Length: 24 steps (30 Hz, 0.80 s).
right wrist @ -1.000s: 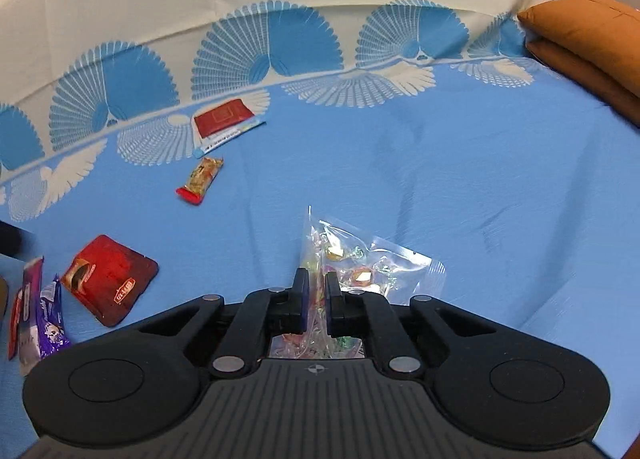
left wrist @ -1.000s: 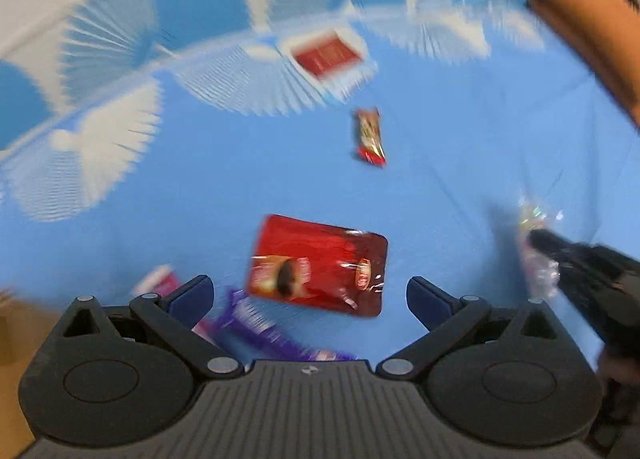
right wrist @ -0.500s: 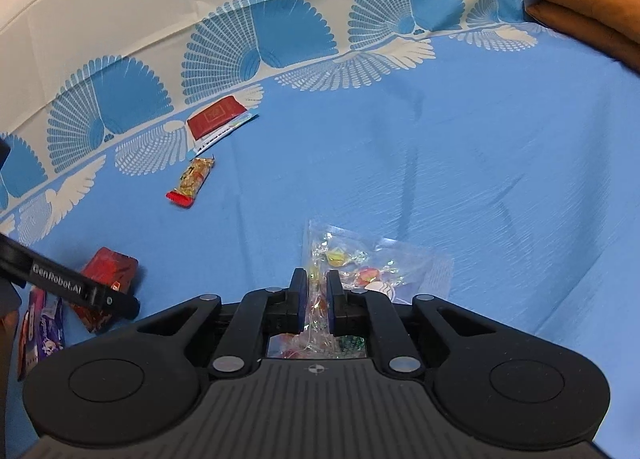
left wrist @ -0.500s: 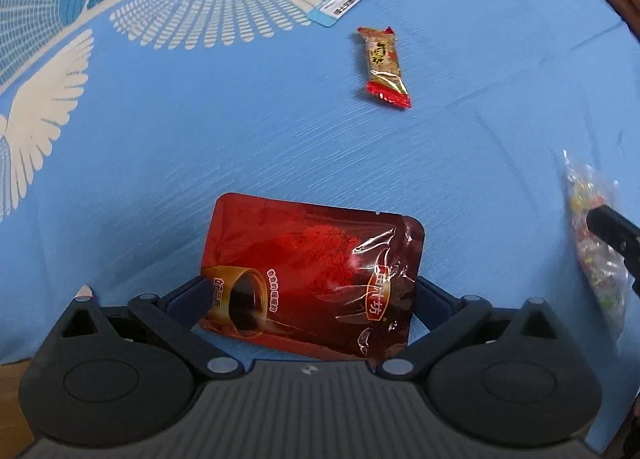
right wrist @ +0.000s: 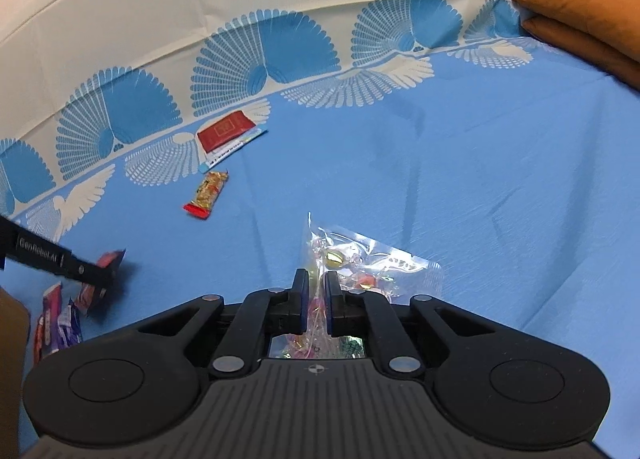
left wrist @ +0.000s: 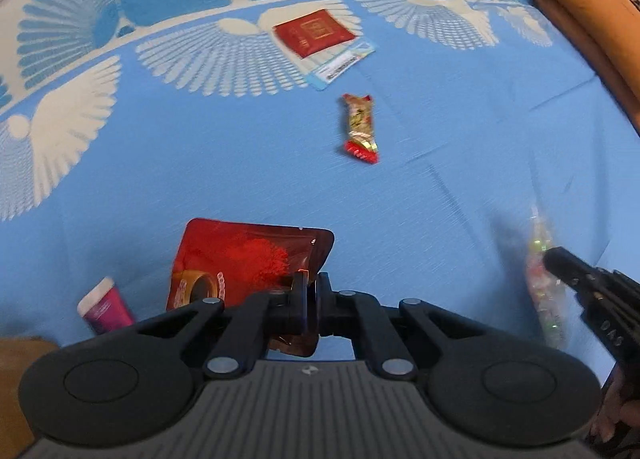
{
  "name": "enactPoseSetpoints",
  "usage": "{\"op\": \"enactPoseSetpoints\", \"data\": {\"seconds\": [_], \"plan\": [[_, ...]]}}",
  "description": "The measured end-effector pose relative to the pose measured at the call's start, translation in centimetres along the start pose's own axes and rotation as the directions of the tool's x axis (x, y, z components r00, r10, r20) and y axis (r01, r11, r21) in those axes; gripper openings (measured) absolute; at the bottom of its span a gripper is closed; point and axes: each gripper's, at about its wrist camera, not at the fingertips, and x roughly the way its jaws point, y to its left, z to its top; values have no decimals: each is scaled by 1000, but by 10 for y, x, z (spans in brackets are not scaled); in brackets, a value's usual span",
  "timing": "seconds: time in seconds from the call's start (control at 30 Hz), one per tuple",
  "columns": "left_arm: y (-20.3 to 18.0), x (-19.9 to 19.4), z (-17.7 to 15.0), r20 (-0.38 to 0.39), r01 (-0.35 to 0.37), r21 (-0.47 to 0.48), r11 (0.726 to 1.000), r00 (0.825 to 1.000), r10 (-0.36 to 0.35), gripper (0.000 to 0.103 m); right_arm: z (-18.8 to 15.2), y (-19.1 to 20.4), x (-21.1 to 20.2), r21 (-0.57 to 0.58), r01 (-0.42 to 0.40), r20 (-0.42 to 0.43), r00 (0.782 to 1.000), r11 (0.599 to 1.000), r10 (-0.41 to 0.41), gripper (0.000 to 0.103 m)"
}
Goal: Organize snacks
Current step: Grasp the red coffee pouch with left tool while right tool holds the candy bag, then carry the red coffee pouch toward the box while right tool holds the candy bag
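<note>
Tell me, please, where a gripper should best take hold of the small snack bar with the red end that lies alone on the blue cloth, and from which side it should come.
Grip the snack bar across its narrow middle, coming down from above. It lies flat on the blue cloth, long and slim, with open space around it.

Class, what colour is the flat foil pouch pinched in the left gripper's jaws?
Glossy red foil pouch, darker toward its bottom; clearest in the left wrist view.
</note>
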Motion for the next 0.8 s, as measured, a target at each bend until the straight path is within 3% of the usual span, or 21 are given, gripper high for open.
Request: {"op": "enactPoseSetpoints", "data": {"seconds": [0.17, 0.43, 0.8], "plan": [[8, -45, 1, 69, 19, -27, 999, 997, -17, 1, 4, 8, -26, -15, -4, 29, 1000, 1000, 4, 8], [10, -137, -6, 212, 109, -69, 992, 973, -93, 0, 17, 40, -82, -84, -50, 113, 992, 995, 59, 8], [26, -231, -49, 303, 137, -126, 983, 949, -93, 0, 25, 81, -162, -146, -108, 168, 977, 983, 133, 8]]}}
